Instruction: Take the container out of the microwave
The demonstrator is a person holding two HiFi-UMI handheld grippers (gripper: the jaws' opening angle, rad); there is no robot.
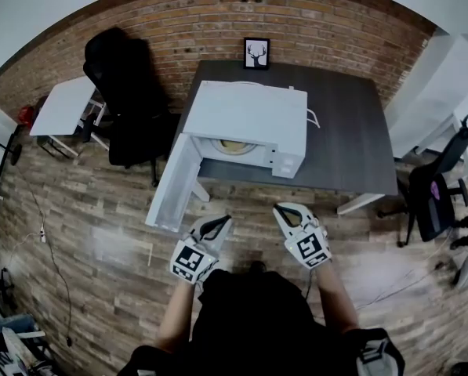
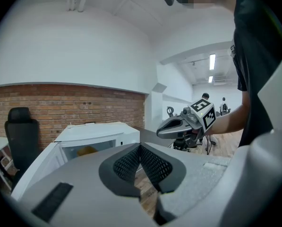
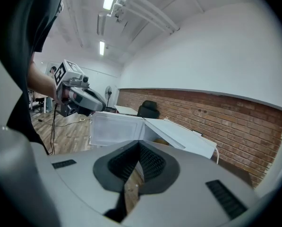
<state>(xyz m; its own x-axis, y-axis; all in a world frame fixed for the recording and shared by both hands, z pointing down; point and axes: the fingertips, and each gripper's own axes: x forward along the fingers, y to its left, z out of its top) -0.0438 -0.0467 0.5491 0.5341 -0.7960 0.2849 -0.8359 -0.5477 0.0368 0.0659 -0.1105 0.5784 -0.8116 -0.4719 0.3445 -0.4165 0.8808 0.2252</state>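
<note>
A white microwave point(image 1: 249, 120) stands on a dark table point(image 1: 343, 124), its door point(image 1: 173, 182) swung open to the left. Inside the cavity sits a yellowish container point(image 1: 234, 146), partly hidden by the top edge; it also shows as the container point(image 2: 86, 150) in the left gripper view. My left gripper point(image 1: 222, 222) and right gripper point(image 1: 283, 210) hover side by side over the floor, short of the table's front edge. Both are shut with nothing between the jaws, as the left gripper point(image 2: 140, 145) and right gripper point(image 3: 139, 143) show in their own views.
A black office chair point(image 1: 128, 92) and a small white table point(image 1: 61, 106) stand left of the microwave table. A framed deer picture point(image 1: 256, 52) leans on the brick wall. Another chair point(image 1: 433, 186) and a white desk point(image 1: 445, 84) are at the right. Cables lie on the wooden floor point(image 1: 85, 241).
</note>
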